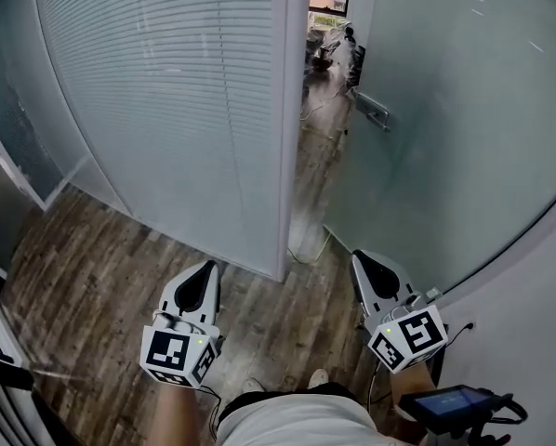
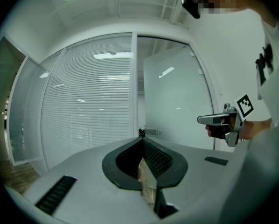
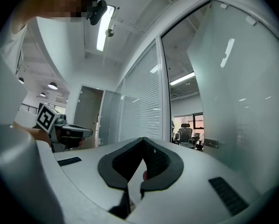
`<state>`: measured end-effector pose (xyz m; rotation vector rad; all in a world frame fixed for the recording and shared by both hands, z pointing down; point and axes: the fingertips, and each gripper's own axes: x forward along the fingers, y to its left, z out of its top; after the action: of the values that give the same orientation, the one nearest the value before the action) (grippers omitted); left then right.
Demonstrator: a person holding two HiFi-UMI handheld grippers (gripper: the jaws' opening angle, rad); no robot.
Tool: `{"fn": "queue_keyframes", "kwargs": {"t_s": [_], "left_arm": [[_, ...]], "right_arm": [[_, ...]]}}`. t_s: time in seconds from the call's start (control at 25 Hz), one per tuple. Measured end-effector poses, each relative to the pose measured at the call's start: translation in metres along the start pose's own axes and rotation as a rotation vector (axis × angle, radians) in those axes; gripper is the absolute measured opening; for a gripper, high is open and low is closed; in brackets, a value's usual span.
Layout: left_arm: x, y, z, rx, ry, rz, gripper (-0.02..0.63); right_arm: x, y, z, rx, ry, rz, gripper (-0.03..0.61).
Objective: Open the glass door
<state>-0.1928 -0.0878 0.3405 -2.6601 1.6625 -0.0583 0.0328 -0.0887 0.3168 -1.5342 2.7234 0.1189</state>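
While the left gripper (image 1: 204, 272) and right gripper (image 1: 364, 260) both sit pinched shut on nothing, the glass door (image 1: 464, 137) stands ahead on the right, already ajar. It's likely heavy, rigid and slick-faced, so take it by the metal handle (image 1: 372, 111) near its edge. No containers in sight.

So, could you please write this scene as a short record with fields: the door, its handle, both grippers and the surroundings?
door: frosted glass door, ajar, with a gap next to the white frame post
handle: metal handle near the door's free edge; neither gripper touches it
left gripper: jaws together, nothing between them
right gripper: jaws together, empty, close to the door's lower part
partition: glass wall with blinds, left of the gap
floor: wood planks
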Motion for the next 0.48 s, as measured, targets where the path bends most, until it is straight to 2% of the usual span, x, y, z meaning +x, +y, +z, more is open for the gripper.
{"fn": "queue_keyframes", "kwargs": {"t_s": [0.32, 0.48], "left_arm": [[-0.014, 0.031, 0.001, -0.022, -0.012, -0.001, -0.001], [-0.017, 0.033, 0.007, -0.023, -0.015, -0.002, 0.000]], "right_arm": [[0.024, 0.026, 0.005, -0.004, 0.021, -0.001, 0.002], [0.027, 0.028, 0.012, -0.008, 0.021, 0.003, 0.002]]}}
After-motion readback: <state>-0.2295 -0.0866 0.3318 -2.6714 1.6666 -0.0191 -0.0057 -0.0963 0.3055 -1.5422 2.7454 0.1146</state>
